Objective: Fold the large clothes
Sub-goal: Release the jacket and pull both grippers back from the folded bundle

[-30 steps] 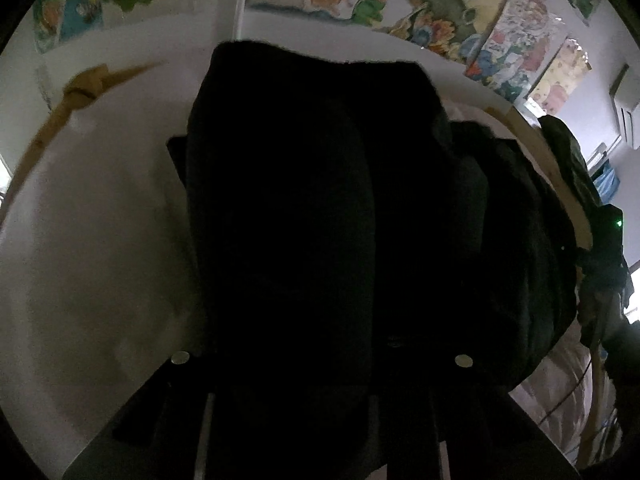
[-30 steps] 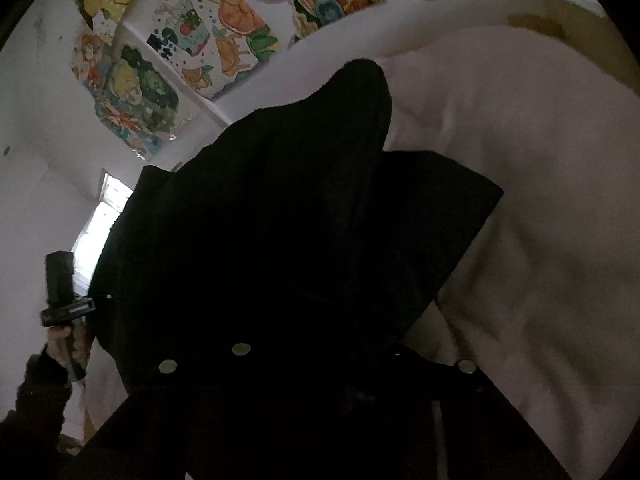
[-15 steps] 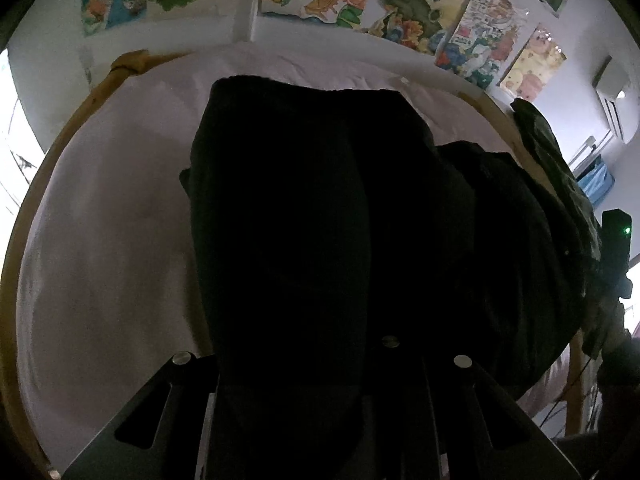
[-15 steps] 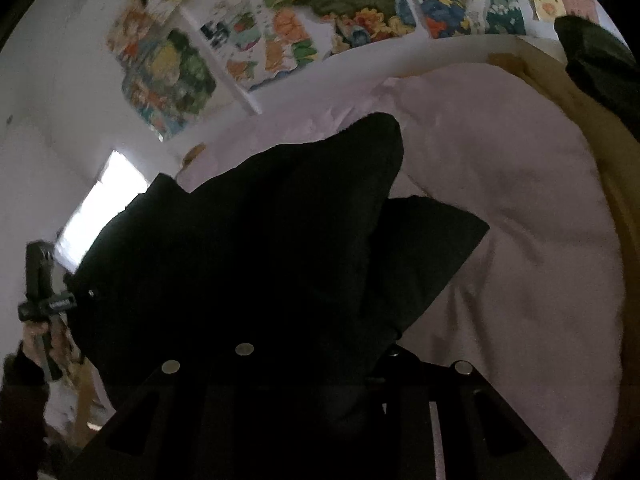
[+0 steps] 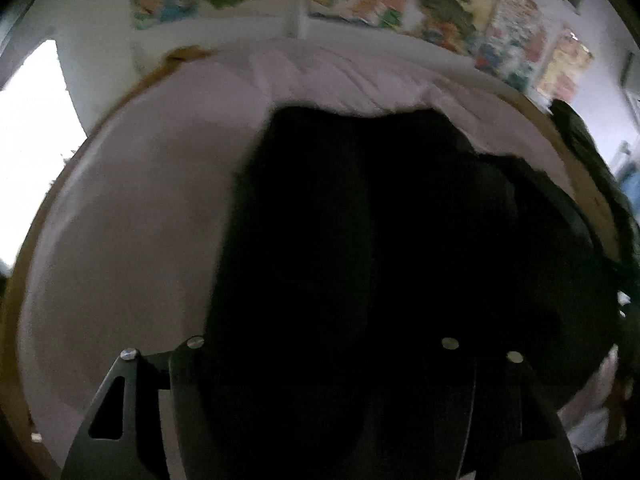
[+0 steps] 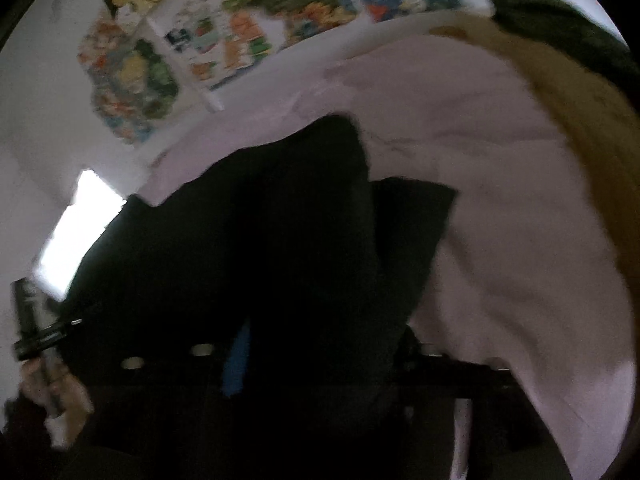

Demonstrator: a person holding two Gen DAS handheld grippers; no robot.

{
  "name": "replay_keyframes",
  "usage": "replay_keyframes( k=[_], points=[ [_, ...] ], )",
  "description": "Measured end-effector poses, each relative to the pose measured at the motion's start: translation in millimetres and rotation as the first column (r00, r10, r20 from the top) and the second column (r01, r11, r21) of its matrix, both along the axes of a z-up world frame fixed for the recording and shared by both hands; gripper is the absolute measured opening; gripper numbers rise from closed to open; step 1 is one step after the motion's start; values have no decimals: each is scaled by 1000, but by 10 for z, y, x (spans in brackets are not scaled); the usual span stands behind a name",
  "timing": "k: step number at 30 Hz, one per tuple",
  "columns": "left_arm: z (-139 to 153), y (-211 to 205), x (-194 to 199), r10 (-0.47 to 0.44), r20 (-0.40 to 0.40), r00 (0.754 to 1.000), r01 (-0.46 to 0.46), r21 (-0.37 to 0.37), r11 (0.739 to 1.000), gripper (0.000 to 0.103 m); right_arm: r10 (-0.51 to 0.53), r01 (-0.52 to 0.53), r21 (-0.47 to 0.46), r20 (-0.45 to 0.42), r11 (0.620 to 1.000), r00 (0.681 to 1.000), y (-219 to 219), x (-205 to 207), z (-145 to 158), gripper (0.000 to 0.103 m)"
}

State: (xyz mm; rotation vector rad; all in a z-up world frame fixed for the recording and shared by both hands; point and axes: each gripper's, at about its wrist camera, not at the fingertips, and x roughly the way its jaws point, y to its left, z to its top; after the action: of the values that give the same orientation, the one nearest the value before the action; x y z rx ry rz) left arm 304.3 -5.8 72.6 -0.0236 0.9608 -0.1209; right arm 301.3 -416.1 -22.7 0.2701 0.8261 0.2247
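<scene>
Black garment [image 5: 360,260] spread on pink bed [image 5: 128,240], filling centre to 6 o'clock. L claw [image 5: 320,408] and R claw [image 6: 320,400] both opening, cloth between the jaws; contact w/ pads not discernible.

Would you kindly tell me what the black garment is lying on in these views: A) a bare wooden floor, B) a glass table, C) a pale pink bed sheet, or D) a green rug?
C: the black garment is spread over a pale pink bed sheet inside a wooden bed frame, with colourful posters on the wall behind.
</scene>
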Motion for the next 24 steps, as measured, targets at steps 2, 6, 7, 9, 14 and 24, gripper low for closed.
replay_keyframes(
  k=[2,6,7,9,14,24],
  points=[
    [30,-5,-120,40,41,998,-42,36,998,68,-21,22,-27,43,999,999,-3,-132,49,86],
    [133,-139,-502,68,152,986,-88,126,988,89,-45,55,-80,129,995,991,26,-457,134,98],
    [161,-185,-584,68,175,982,-93,139,986,92,-48,62,-90,156,994,987,64,-565,166,102],
    [209,-294,-789,58,225,973,-96,162,982,99,-40,62,-104,198,993,979,126,-749,212,103],
    [303,-423,-1314,27,322,946,-86,171,982,101,-25,79,-166,304,983,952,264,-1231,293,103],
    [409,-726,-2096,-29,430,902,-57,186,981,101,12,90,-206,444,974,896,456,-2066,383,103]
  ],
)
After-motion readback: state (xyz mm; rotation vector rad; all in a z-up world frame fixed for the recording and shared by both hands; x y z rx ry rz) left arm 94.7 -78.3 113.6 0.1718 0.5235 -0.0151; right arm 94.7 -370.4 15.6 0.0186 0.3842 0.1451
